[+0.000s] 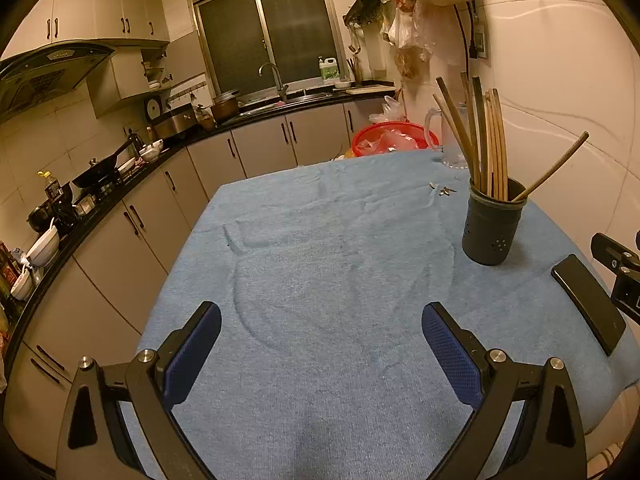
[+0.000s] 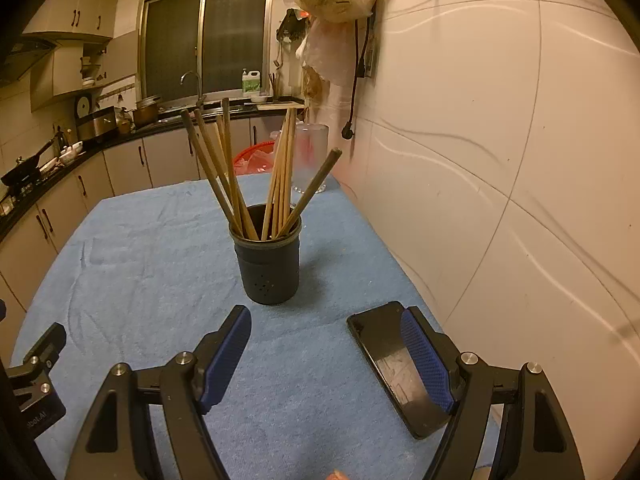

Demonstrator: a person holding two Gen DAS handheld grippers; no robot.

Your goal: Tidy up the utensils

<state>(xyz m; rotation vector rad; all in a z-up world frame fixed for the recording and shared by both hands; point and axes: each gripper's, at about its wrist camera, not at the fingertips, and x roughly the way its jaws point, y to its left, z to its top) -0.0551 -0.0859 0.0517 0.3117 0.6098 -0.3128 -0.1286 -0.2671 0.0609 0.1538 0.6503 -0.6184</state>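
On the blue-towelled counter, a dark cylindrical holder bristling with wooden chopsticks stands upright ahead of the right tongs. Both right and left tongs gape, empty. A careless reach could tip the top-heavy holder or knock the black phone.

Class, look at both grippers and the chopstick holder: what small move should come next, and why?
Probably ease the right gripper forward toward the dark holder. Its fingers stand open and empty, and the chopsticks splay unevenly just ahead of it.
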